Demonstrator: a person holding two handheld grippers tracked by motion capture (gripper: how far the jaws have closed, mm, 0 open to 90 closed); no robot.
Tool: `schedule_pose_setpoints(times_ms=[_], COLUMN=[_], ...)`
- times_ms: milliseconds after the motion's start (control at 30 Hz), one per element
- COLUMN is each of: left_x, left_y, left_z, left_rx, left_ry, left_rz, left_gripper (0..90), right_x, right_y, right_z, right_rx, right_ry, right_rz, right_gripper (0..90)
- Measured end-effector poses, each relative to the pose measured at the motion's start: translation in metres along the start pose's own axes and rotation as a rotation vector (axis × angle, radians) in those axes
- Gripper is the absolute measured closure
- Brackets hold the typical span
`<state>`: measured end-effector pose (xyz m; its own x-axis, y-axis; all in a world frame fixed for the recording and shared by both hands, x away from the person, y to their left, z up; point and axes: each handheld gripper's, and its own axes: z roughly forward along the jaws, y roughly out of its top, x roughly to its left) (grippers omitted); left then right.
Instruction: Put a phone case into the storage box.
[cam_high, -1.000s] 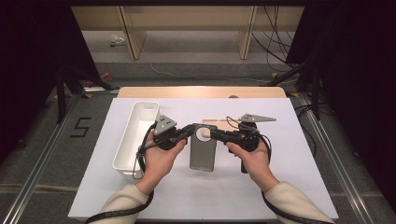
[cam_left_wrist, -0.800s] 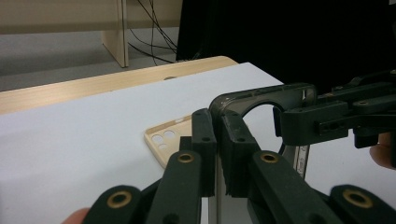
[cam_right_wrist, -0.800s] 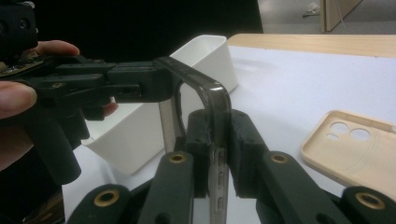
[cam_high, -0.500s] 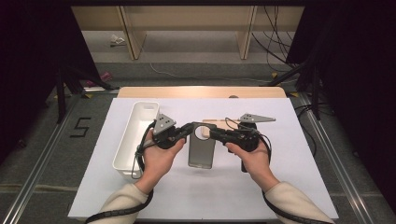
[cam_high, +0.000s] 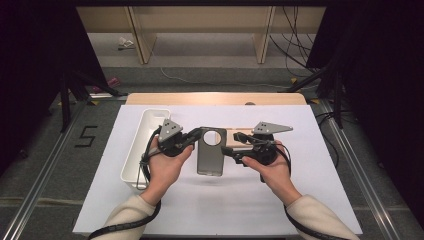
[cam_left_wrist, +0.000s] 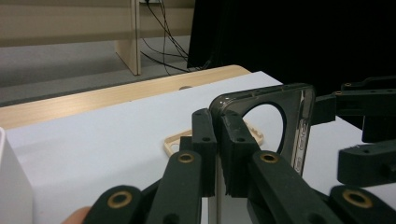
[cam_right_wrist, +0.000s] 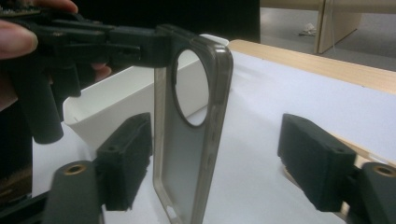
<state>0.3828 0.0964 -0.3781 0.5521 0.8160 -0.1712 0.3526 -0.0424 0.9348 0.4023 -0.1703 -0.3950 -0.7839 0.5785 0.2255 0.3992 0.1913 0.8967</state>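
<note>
Looking down from the high view, I have the desk (cam_high: 310, 200) under its white sheet, with a strip of bare wood showing along the far edge. On its left side lies a long white bin (cam_high: 135, 150), running front to back.

Between my two hands a smoky translucent phone case (cam_high: 211, 152) with a large round camera hole near its top hangs above the sheet, upright on its long axis in the right gripper view, where the hole sits toward the top of the case (cam_right_wrist: 194, 140).

My left tool (cam_high: 191, 140) is clamped tight on the case's upper corner beside the hole; in the left gripper view the two pads (cam_left_wrist: 233, 154) press together on the thin wall of the case (cam_left_wrist: 299, 121).

My right tool (cam_high: 229, 150) has just been opening. In the right gripper view its jaws stand wide on either side of the case, which sits between them close by one pad (cam_right_wrist: 126, 158), with the other pad well off it, so this tool is not gripping it.

Smallest, a thin beige frame (cam_left_wrist: 175, 142) lies flat on the sheet just behind the case.
</note>
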Motion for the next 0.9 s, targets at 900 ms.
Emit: schedule_pose_setpoints(times_ms=[900], left_x=[0.026], left_y=[0.019], left_z=[-0.020], left_rx=[-0.072], left_ry=[0.063], left_rz=[-0.027], left_gripper=[84.9], right_x=[0.000], right_y=[-0.003], right_z=[-0.011], right_rx=[-0.008], right_ry=[-0.026], right_rz=[-0.024], right_gripper=[17.5])
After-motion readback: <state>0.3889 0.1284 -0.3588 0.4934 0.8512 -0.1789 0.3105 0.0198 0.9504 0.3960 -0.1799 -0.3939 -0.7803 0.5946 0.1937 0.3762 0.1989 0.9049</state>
